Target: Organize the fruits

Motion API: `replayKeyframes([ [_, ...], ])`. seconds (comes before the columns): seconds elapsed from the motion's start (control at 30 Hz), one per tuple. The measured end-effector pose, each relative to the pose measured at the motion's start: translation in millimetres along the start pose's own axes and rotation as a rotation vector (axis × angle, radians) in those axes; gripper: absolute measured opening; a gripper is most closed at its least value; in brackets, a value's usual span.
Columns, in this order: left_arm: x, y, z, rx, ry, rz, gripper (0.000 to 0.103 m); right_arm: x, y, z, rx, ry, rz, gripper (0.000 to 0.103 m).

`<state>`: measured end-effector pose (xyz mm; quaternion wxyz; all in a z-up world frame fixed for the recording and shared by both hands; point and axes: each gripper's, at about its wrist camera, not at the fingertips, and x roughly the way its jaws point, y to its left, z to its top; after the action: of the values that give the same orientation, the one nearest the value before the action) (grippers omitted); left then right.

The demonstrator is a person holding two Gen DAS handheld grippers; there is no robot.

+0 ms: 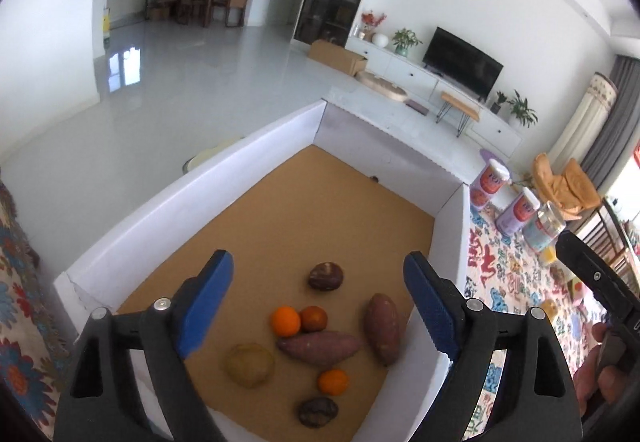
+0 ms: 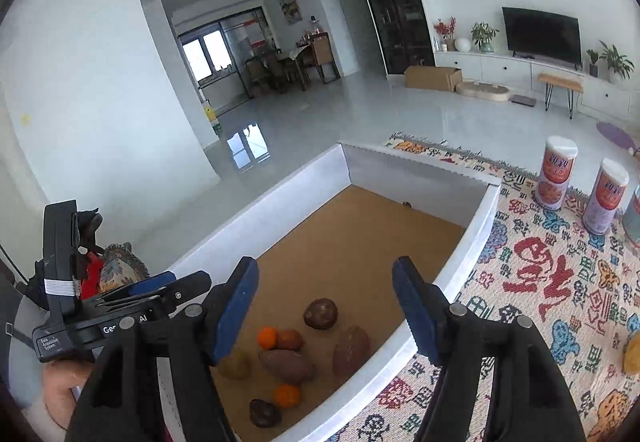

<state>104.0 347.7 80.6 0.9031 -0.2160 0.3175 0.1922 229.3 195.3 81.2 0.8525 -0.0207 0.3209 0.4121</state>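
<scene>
Bright living room with pale glossy floor (image 1: 168, 89), dark television (image 1: 462, 61) on a long white cabinet (image 1: 404, 71), dining chairs far back by a window. Nearer, a tabletop under a patterned cloth (image 2: 552, 282) with red and blue figures, carrying a white-walled box (image 1: 224, 177) with a brown cardboard floor. Two labelled cans (image 2: 556, 173) upright on the cloth beyond the box's far right corner, well apart from the fruit.

Inside the box, near its close end, all loose on the brown floor: two oranges (image 1: 285, 320), one touching a small reddish-brown round fruit (image 1: 314, 318); two sweet potatoes (image 1: 320, 349), one lying crosswise, the other (image 1: 382, 328) lengthwise just beside the right wall; a pale tan potato (image 1: 250, 365) to the left; two dark brown round fruits, one (image 1: 325, 276) farther in, one (image 1: 318, 412) closest.

Left gripper (image 1: 318, 296) above the pile, tilted downward, jaws spread wide, nothing between the blue pads. Right gripper (image 2: 324, 300) likewise over the box, jaws spread and empty. Left gripper's black body and a hand (image 2: 60, 386) visible at the lower left of the right wrist view.
</scene>
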Motion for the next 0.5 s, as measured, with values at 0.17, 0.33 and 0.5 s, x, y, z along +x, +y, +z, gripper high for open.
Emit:
replayKeyframes([
  [0.17, -29, -66, -26, 0.099, -0.014, -0.148, 0.094, -79, -49, -31, -0.046, -0.082, -0.132, 0.099],
  [0.33, -29, -148, -95, 0.258, 0.066, -0.306, 0.098, -143, -125, -131, -0.013, -0.003, -0.342, 0.099],
  [0.5, 19, -222, -192, 0.399, 0.252, -0.339, 0.098, -202, -213, -250, 0.136, 0.153, -0.590, 0.099],
])
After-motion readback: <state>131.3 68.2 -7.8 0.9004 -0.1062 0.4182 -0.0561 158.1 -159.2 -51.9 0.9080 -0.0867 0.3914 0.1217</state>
